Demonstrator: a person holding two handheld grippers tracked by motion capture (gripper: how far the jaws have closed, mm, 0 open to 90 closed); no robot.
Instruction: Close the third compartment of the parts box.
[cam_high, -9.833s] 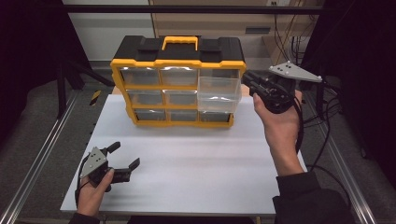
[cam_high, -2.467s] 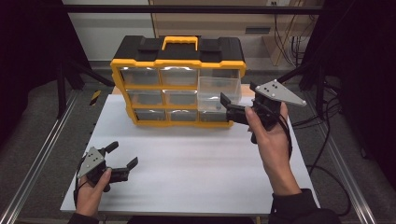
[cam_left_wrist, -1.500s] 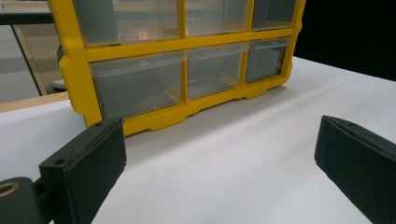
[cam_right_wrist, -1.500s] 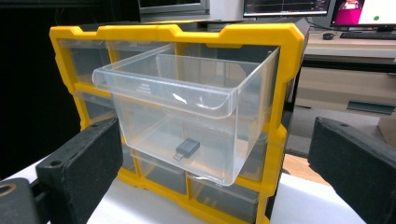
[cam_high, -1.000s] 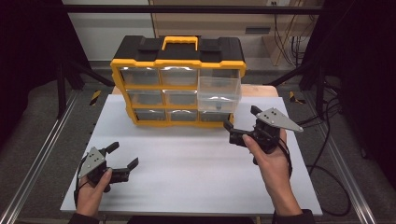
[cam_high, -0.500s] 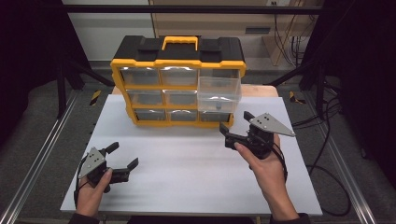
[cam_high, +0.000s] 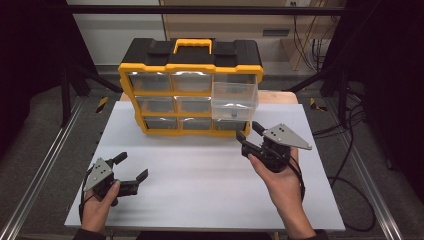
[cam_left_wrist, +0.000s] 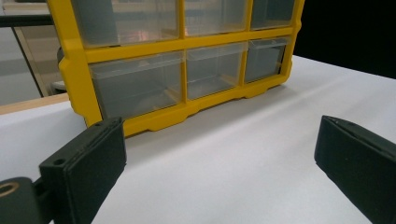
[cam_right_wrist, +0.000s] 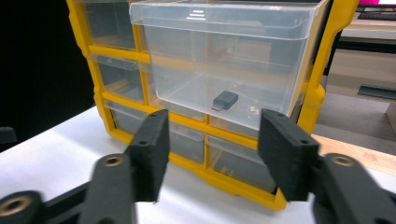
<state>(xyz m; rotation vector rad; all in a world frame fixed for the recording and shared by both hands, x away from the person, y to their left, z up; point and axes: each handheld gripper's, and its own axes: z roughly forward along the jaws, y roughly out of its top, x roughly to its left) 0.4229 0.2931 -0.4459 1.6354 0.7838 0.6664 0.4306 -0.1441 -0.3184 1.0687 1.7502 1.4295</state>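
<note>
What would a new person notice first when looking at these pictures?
First, the yellow and black drawer organizer standing at the far edge of the white table. Its clear drawer at the right is pulled out, with a small black part lying inside. The right gripper sits just below that drawer, holding nothing between its fingers.

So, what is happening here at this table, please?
A person holds a gripper in each hand in front of a yellow organizer. One clear drawer at its right side is pulled out, with a small black part inside. The right gripper sits just below that drawer; its jaws have just been closing, with nothing between them. The left gripper rests open on the white table.
</note>
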